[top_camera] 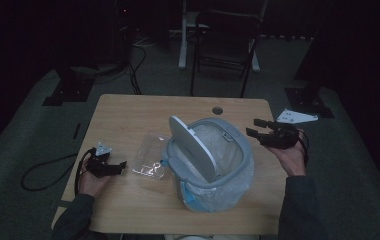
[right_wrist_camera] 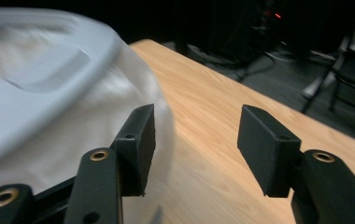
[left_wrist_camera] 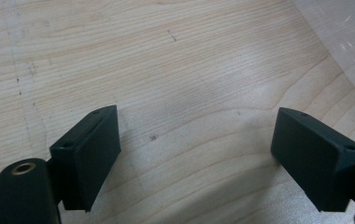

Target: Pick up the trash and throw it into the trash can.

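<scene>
A small grey bin (top_camera: 244, 150) lined with a clear bag stands on the wooden table (top_camera: 128, 115), right of centre, with its lid (top_camera: 193, 147) tipped up on the left side. A flat clear plastic wrapper (top_camera: 150, 156) lies just left of it. My left gripper (top_camera: 123, 165) rests low near the table's left front, open, left of the wrapper; in the left gripper view its jaws (left_wrist_camera: 196, 158) stand wide over bare wood. My right gripper (top_camera: 253, 127) hovers open beside the bin's right rim. In the right gripper view the bin (right_wrist_camera: 40, 93) is close on the left of the empty jaws (right_wrist_camera: 196, 144).
A cable hole (top_camera: 217, 110) sits near the table's far edge. Behind the table stands a dark chair (top_camera: 225, 45). A white plate (top_camera: 295, 116) lies on the floor at the right, and cables (top_camera: 43, 172) lie on the floor at the left.
</scene>
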`<state>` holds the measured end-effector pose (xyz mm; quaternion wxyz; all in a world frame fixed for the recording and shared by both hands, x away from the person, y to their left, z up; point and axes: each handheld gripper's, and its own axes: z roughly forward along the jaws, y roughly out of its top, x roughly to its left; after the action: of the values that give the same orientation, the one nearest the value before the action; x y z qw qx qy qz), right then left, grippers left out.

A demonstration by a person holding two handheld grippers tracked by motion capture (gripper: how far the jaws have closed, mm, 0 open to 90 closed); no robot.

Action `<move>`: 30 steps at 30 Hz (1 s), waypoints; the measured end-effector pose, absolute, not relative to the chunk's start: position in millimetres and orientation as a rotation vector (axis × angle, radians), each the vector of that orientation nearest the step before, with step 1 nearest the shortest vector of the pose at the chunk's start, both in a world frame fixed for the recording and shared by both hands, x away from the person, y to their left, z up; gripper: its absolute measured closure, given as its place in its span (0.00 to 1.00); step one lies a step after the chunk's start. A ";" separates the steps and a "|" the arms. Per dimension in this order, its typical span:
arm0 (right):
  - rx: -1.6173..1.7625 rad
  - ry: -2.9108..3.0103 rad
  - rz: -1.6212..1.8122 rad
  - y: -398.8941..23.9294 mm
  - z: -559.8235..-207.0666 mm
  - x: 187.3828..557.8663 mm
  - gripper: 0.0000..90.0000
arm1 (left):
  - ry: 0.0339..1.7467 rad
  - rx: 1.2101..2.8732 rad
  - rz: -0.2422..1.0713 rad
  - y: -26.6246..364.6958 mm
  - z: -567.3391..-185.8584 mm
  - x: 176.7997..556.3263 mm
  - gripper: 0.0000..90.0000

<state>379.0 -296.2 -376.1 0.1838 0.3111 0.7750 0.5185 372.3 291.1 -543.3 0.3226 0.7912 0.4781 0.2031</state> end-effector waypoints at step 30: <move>1.149 2.240 1.051 -273.7 -523.8 384.8 0.45 | 1.078 1.948 0.416 260.7 -486.1 375.0 0.63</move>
<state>384.8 -273.7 -523.8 0.2053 0.4122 0.8037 0.3770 375.0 260.7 -486.1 0.4243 0.7788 0.4311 0.1663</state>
